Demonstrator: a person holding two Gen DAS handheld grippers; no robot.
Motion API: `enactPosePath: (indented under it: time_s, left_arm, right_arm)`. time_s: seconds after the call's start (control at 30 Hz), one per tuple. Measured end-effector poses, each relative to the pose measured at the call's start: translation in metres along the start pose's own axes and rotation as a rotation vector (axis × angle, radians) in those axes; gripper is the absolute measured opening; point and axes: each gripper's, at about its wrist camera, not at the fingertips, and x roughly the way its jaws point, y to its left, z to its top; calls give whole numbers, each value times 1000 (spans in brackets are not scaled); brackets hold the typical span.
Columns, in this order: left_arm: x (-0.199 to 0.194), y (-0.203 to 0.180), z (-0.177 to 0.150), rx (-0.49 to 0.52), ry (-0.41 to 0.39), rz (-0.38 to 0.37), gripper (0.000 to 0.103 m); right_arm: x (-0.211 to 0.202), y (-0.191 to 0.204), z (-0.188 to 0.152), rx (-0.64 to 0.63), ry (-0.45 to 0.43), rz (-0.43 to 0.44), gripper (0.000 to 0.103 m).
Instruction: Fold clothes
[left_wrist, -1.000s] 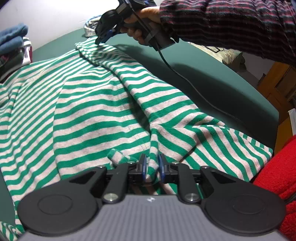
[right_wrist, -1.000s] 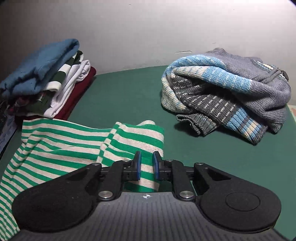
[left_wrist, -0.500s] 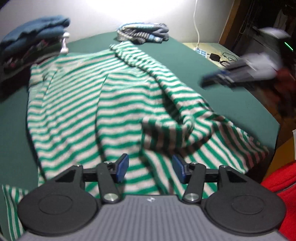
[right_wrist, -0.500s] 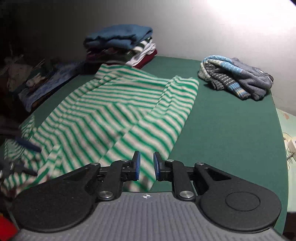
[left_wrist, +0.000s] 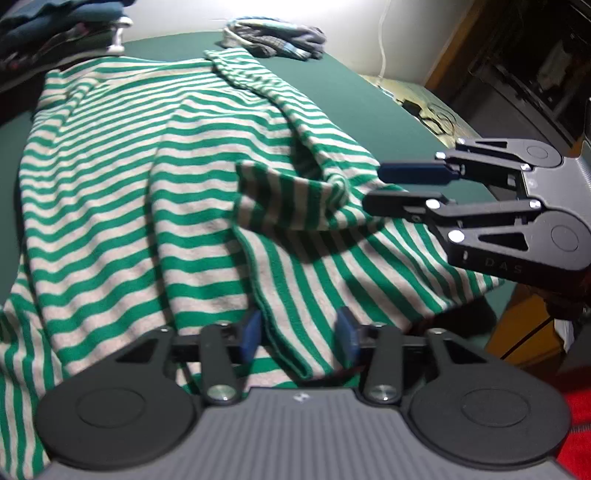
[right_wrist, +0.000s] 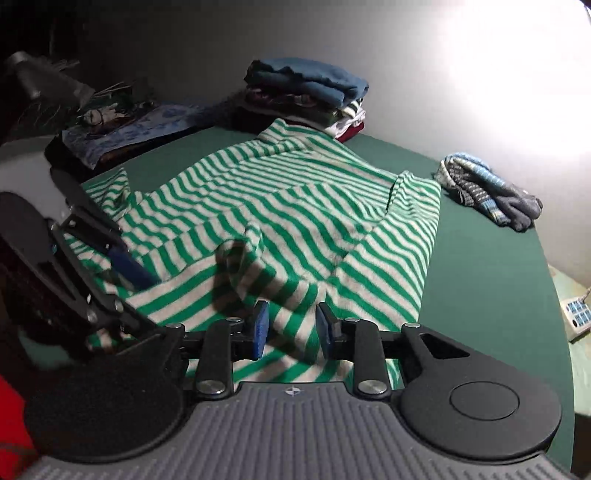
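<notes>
Green-and-white striped top lies spread on the green table, right side doubled inward, a loose sleeve cuff bunched mid-body. Left gripper wide apart, empty, over the near hem. Right gripper also apart, holding nothing, by the cuff. My read: flatten the cuff before closing, then pinch both layers at the hem. Folded stack sits behind.

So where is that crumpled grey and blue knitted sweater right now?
The grey and blue knitted sweater lies at the far right of the green table, just beyond the green-and-white striped top's far corner, near the wall.
</notes>
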Motion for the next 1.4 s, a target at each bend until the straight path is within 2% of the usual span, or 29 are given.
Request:
enactPosePath:
  time_s: [0.03, 0.07, 0.13, 0.2, 0.23, 0.27, 0.3, 0.33, 0.43, 0.6, 0.63, 0.67, 0.77, 0.8, 0.87, 0.97, 1.07, 1.13, 1.2, 1.3, 1.33, 1.37, 1.4]
  left_arm:
    - [-1, 0, -1, -4, -7, 7, 17]
    - [-3, -1, -3, -2, -16, 14, 13]
    - [-7, -5, -8, 6, -36, 24, 9]
    - [-8, -11, -12, 19, -50, 39, 7]
    - [-8, -13, -14, 24, -58, 47, 6]
    - [-7, -13, -16, 20, -65, 54, 5]
    - [-5, -12, -18, 11, -70, 61, 5]
    - [-5, -11, -20, -3, -75, 63, 2]
    - [-17, -10, -24, -28, -105, 57, 0]
    - [-40, -20, -36, -5, -112, 67, 0]
    - [-40, -20, -38, -4, -105, 74, 0]
    - [-37, -19, -39, -6, -93, 81, 0]
    - [-31, -13, -36, -28, -67, 83, 1]
    - [-33, -13, -35, -21, -69, 85, 1]
    - [-38, -11, -34, -2, -76, 90, 8]
    - [-45, -4, -34, 18, -72, 117, 8]
    - [-60, -1, -25, 34, -111, 153, 7]
    - [-68, -3, -15, 53, -157, 147, 7]
    - [-64, -8, -3, 73, -179, 131, 7]
    - [-39, -10, 5, 89, -168, 137, 8]
    - [-31, -11, 7, 94, -164, 139, 13]
    - [-23, -12, 9, 100, -160, 141, 28]
    - [-15, -13, 12, 105, -156, 143, 32]
  right_arm:
    - [4, 0, 6, 2, -18, 9, 33]
    - [10, 0, 11, 16, -22, 26, 35]
    - [25, -1, 22, 51, -20, 65, 42]
    - [43, -3, 30, 96, 3, 98, 43]
    - [54, -5, 31, 130, 43, 111, 38]
    - [65, -7, 32, 165, 86, 124, 29]
    - [70, -9, 32, 189, 105, 134, 5]
    - [73, -10, 32, 210, 115, 143, 5]
    - [59, -8, 32, 215, 48, 215, 5]
    - [54, -9, 41, 191, -27, 392, 6]
    - [58, -8, 42, 185, -24, 391, 7]
    - [64, -7, 42, 178, -10, 363, 7]
    - [81, -10, 35, 196, 50, 328, 24]
    - [76, -15, 33, 217, 42, 318, 30]
    - [60, -29, 29, 263, 6, 294, 30]
    - [17, -52, 18, 258, -16, 188, 30]
    - [-22, -50, -4, 125, 41, 63, 29]
    - [-39, -44, -22, 76, 85, 29, 29]
    - [-44, -40, -36, 82, 115, 19, 26]
    - [-38, -30, -51, 86, 143, -16, 20]
    - [-34, -26, -55, 74, 156, -45, 20]
    - [-31, -22, -59, 62, 166, -68, 20]
    - [-29, -20, -63, 51, 176, -86, 20]
